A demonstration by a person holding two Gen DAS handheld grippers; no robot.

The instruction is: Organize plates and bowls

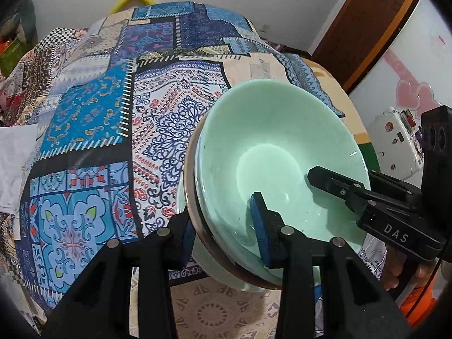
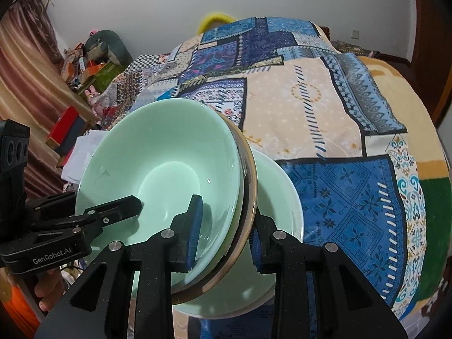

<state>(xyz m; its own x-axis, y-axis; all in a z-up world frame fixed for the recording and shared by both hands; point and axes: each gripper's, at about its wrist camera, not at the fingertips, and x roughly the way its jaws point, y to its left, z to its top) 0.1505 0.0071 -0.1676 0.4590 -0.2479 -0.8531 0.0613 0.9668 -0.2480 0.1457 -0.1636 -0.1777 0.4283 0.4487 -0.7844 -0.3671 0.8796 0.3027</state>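
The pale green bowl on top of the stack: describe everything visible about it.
The pale green bowl is glossy, ceramic-looking, wide and round with a flat circular bottom, and empty. It sits nested at the top of a tilted stack, above a brown-rimmed dish and another pale green bowl. The left gripper and right gripper clamp opposite sides of the stack's rim, one jaw of each inside the bowl, over the patchwork-patterned cloth.

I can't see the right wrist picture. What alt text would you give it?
Two black grippers clamp opposite rims of a stack of pale green bowls: the right gripper in the foreground, the left gripper reaching in from the left. Behind lies a blue and beige patchwork cloth.
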